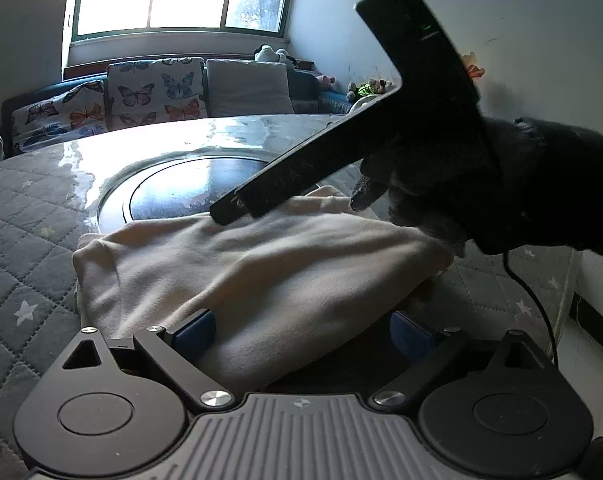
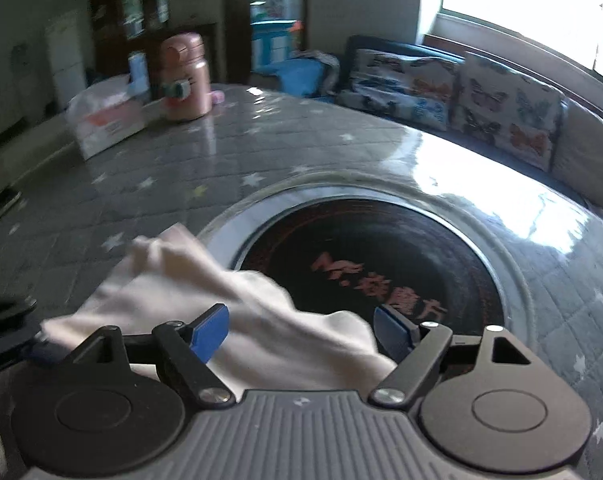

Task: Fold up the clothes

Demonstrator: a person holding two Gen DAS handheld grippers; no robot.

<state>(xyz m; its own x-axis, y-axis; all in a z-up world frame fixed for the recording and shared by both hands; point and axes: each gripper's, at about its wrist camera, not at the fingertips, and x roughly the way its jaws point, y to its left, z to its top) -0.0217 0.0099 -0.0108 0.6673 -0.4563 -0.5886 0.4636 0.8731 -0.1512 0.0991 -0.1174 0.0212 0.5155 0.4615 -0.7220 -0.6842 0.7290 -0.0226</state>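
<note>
A cream garment (image 1: 261, 272) lies folded in a soft heap on the grey quilted table cover (image 1: 29, 240), its far edge over the dark round inset (image 1: 173, 188). My left gripper (image 1: 301, 334) is open, its blue pads (image 1: 193, 334) spread wide on either side of the cloth's near edge. The right gripper (image 1: 231, 212), held by a dark-gloved hand (image 1: 441, 192), slants down onto the garment's far side. In the right wrist view the right gripper (image 2: 301, 332) is open, with the garment (image 2: 221, 300) lying loose between its blue pads (image 2: 209, 332).
A pink bottle (image 2: 185, 80) and a white box (image 2: 105, 120) stand at the table's far side. A sofa with butterfly cushions (image 1: 141, 92) runs behind the table under a window. A black cable (image 1: 541, 312) hangs by the table's right edge.
</note>
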